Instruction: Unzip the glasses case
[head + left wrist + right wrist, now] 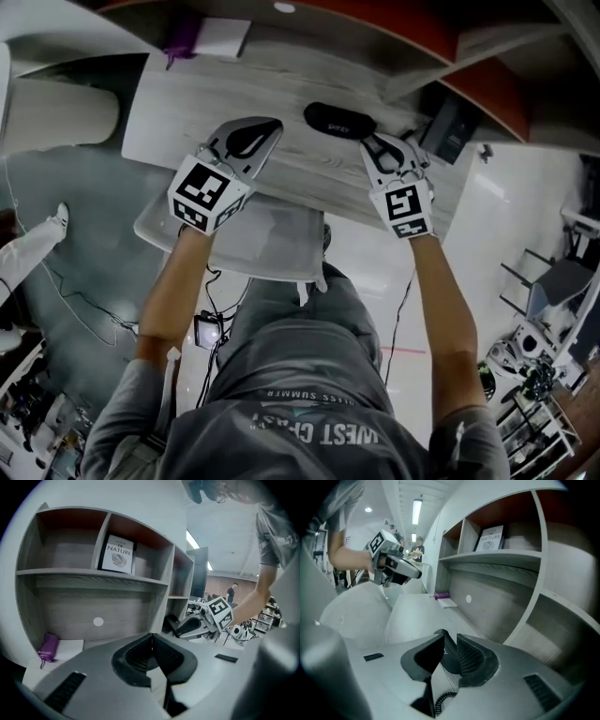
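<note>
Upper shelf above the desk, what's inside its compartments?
A book stands upright in the second compartment of the upper shelf; the left one looks bare. Compartments further right are angled away, contents hidden.

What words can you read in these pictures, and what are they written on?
"NATURE": on the white book standing on the shelf; the small line above it is too small to read.
"WEST" and "SUMMER": on the person's grey shirt; the other words there are unclear.
Light print on the black glasses case: too small to read.
</note>
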### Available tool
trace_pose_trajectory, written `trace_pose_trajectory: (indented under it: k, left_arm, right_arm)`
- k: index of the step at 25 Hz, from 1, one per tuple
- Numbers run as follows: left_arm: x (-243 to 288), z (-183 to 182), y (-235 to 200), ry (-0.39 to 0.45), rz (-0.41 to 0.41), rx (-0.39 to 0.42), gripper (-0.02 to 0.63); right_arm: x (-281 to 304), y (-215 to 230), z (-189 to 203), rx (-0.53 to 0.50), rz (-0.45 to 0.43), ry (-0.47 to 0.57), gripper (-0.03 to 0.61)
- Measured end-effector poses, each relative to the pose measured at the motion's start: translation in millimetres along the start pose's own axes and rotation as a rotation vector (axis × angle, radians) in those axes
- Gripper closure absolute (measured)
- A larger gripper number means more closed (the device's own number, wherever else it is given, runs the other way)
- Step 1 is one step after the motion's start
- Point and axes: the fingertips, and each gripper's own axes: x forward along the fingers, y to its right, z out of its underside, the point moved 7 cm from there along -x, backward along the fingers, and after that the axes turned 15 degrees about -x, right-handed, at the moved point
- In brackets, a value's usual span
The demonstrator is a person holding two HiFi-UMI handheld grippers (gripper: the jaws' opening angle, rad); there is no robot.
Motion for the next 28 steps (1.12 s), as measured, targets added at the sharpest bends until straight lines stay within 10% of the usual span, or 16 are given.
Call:
trace_pose_trajectory:
  k: [15, 21, 28]
  left_arm:
    - [51.8, 50.6, -41.3, -0.136, 0.017, -0.031, 0.561]
    - [60.7, 61.4, -49.4, -0.164, 0.023, -0.042, 0.546]
    - [69.6, 77.2, -62.0, -0.18, 0.02, -0.072, 0.542]
  right_arm:
    - [79.4, -31.7, 60.7, -0.476, -0.173, -0.179, 0.326]
    - [101.5, -22.4, 65.4, -0.494, -0.178, -0.162, 0.218]
    - [127.6, -3.8, 72.7, -0.413, -0.117, -0.188, 0.287]
